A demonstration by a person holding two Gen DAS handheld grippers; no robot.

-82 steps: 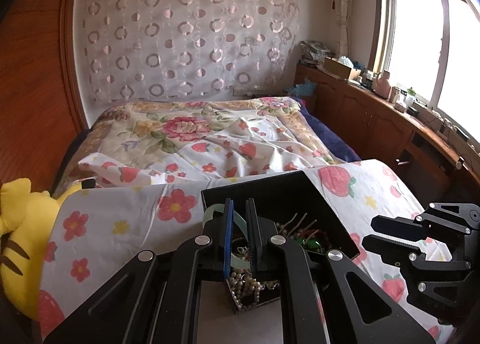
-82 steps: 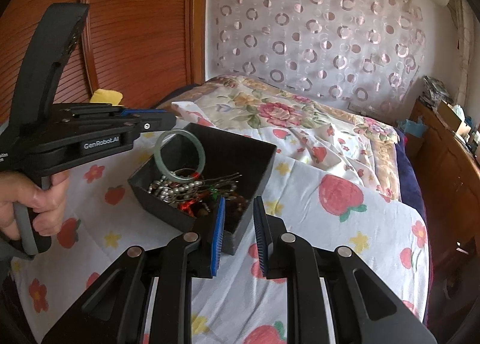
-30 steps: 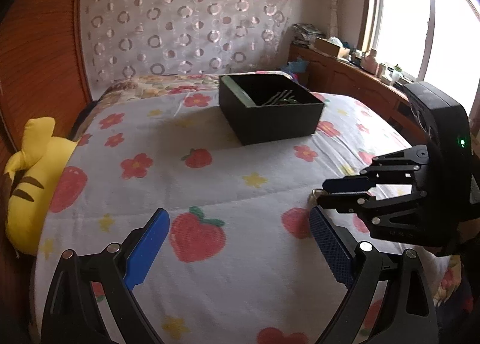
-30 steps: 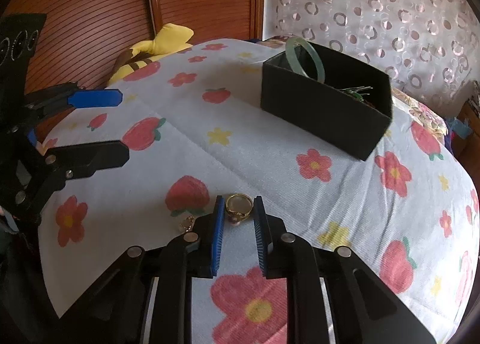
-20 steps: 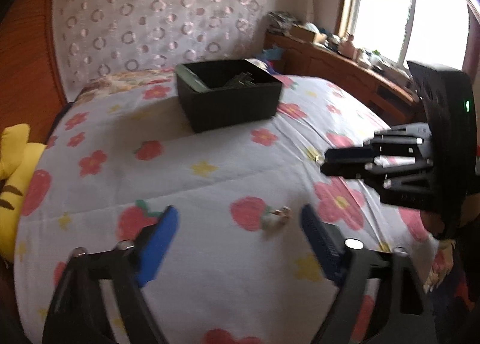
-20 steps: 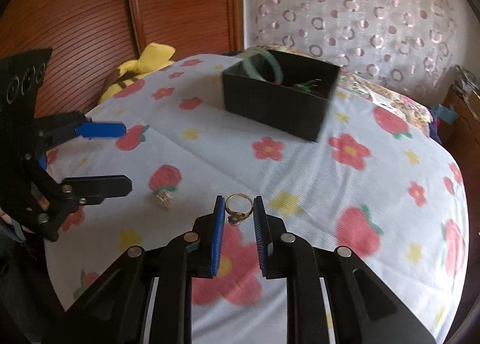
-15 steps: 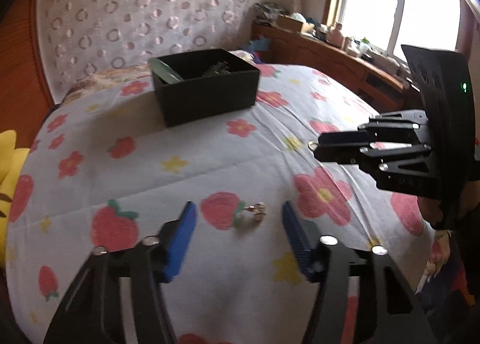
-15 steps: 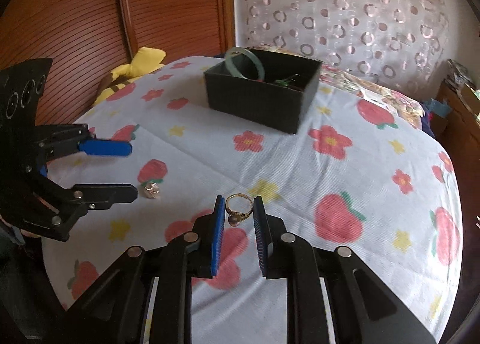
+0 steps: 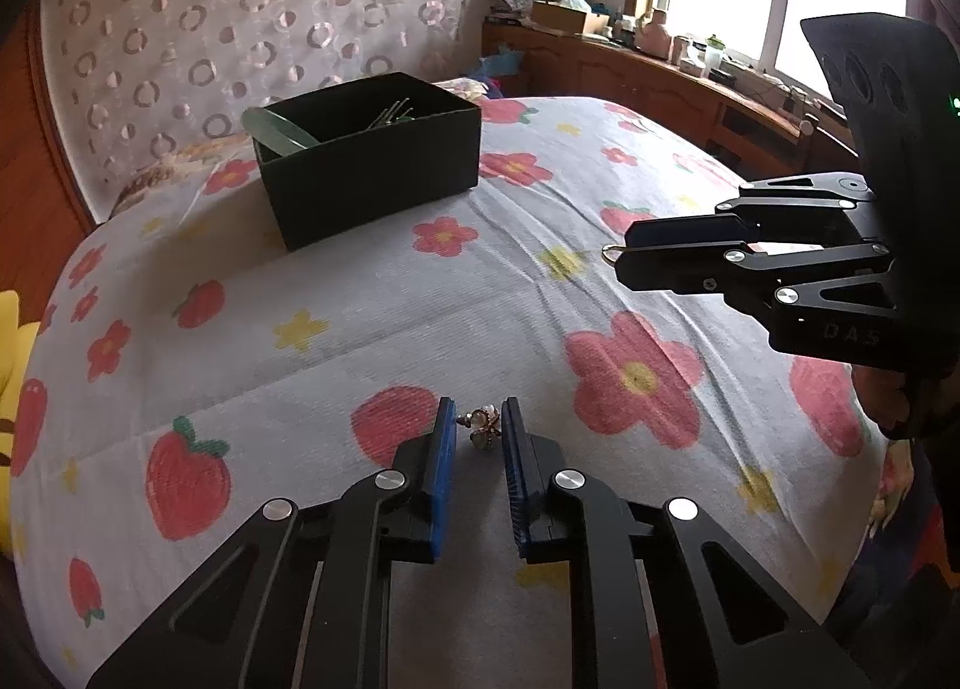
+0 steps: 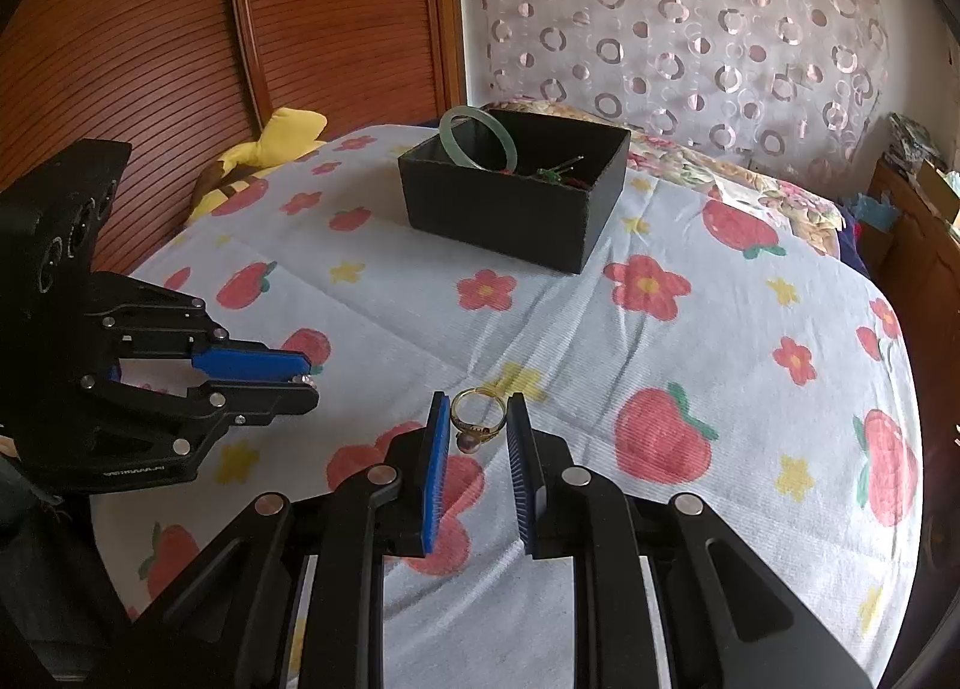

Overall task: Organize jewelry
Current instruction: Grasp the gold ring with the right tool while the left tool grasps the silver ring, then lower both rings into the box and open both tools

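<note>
Near the bed's front edge, left claw (image 9: pixel 478 432) has just been closing on a small pearl earring (image 9: pixel 482 428), which sits between the blue pads on the bedspread (image 9: pixel 372 293); pads look to be touching it. Right claw (image 10: pixel 478 430), just beside it, grips a gold ring (image 10: pixel 474 419) by its 2 sides, lifted off the cloth. Black box (image 10: pixel 516 209) with green bangle (image 10: pixel 477 140) lies straight ahead of both claws, toward the bed's far end, well apart. Right claw looks slightly nearer the box.
</note>
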